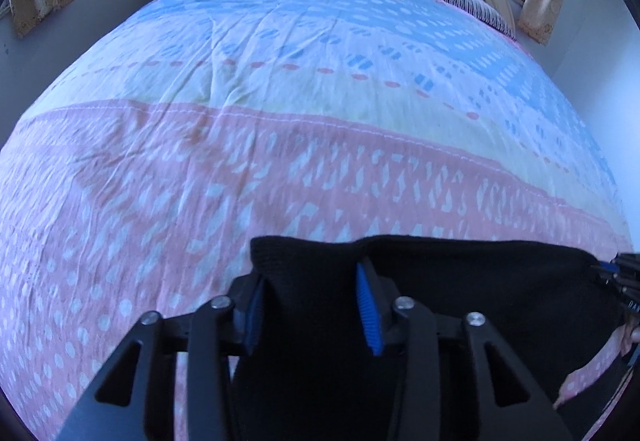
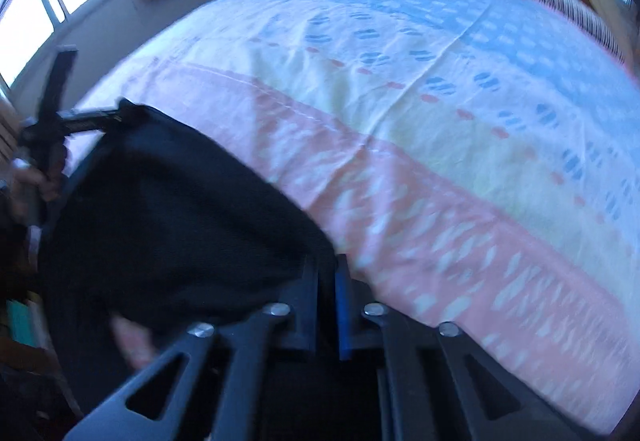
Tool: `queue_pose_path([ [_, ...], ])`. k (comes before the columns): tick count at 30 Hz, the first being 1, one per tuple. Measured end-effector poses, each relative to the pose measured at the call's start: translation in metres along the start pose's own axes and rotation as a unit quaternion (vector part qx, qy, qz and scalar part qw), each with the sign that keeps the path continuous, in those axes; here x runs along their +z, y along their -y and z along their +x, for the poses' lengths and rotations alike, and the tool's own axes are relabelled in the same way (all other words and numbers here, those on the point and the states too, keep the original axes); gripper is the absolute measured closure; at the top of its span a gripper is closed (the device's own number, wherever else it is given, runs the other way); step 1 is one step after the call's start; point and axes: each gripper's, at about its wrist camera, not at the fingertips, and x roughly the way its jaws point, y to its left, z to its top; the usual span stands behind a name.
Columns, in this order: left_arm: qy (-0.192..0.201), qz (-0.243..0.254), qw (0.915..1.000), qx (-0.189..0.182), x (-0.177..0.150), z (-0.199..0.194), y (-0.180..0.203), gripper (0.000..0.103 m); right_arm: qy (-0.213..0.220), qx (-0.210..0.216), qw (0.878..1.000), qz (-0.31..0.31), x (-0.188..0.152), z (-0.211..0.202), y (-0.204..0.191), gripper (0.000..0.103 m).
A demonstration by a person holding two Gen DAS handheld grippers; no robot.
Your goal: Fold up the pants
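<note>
While both tongs are clamping the black pants [image 1: 460, 281], the left tongs [image 1: 312, 305] and right tongs [image 2: 326, 305] are holding its top edge up above the bed [image 1: 280, 121]. The pants look soft, light and floppy, so gripping the corners seems best.

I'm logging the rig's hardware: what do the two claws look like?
Both look alike. The left claw has matte black linkage arms with triangular cut-outs, silver pivot screws, and ribbed blue pads on its fingers. The right claw shows the same black links, silver screws and a blue pad. No cables or sleeves are visible.
</note>
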Motion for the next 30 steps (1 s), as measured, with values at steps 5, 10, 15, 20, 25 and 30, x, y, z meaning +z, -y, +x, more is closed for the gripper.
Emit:
queue_pose_path([
  [5,0.047,0.000,0.9986,-0.024,-0.006,-0.044,0.004,0.075,0.056,-0.038,0.998,-0.013,-0.018,-0.045,-0.037,0.096],
  [10,0.127,-0.003,0.9904,-0.055,-0.029,-0.121,0.001,0.075,0.134,-0.049,0.989,-0.037,-0.055,-0.119,-0.088,0.096],
  [15,0.168,-0.002,0.9836,-0.065,-0.086,-0.171,-0.010,0.075,0.175,-0.043,0.982,-0.054,-0.114,-0.156,-0.134,0.096],
  [20,0.150,0.002,0.9878,-0.040,-0.150,-0.170,-0.014,0.075,0.153,-0.020,0.987,-0.044,-0.177,-0.135,-0.166,0.096],
  [25,0.118,-0.016,0.9928,-0.016,-0.195,-0.148,-0.025,0.075,0.121,-0.014,0.992,-0.012,-0.216,-0.096,-0.165,0.096],
  [30,0.125,-0.053,0.9900,-0.039,-0.217,-0.147,-0.040,0.064,0.129,-0.012,0.992,-0.010,-0.229,-0.089,-0.168,0.095],
])
